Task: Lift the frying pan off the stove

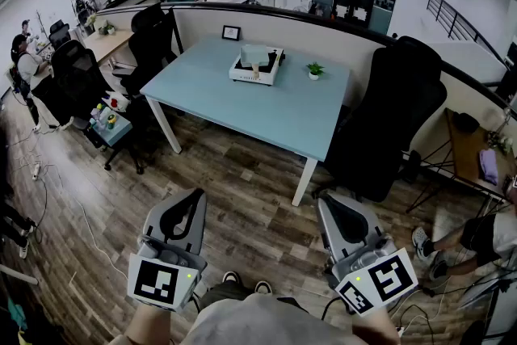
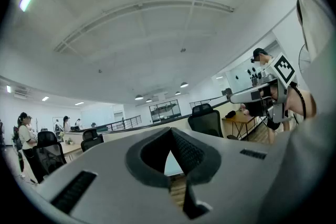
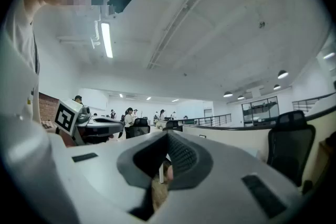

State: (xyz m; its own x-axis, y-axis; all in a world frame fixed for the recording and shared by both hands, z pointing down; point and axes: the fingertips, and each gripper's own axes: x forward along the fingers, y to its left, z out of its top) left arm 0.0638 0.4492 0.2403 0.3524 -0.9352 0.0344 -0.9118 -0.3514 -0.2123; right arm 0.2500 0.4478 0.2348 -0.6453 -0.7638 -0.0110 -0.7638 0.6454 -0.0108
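Note:
A pale green frying pan (image 1: 257, 53) with a wooden handle sits on a small white stove (image 1: 242, 75) at the back of the light blue table (image 1: 242, 105). Both grippers hang close to my body over the wooden floor, far short of the table. In the head view my left gripper (image 1: 192, 202) is shut and holds nothing. My right gripper (image 1: 338, 210) is also shut and empty. The left gripper view shows its jaws (image 2: 170, 132) meeting at the tip. The right gripper view shows the same closed jaws (image 3: 168, 137). Both cameras point up toward the ceiling.
A small potted plant (image 1: 315, 70) and a picture frame (image 1: 231, 32) stand on the table beside the stove. Black office chairs flank it at the right (image 1: 396, 117) and far left (image 1: 153, 36). A low cart (image 1: 109, 121) stands left. A seated person's shoes (image 1: 424, 246) are at the right.

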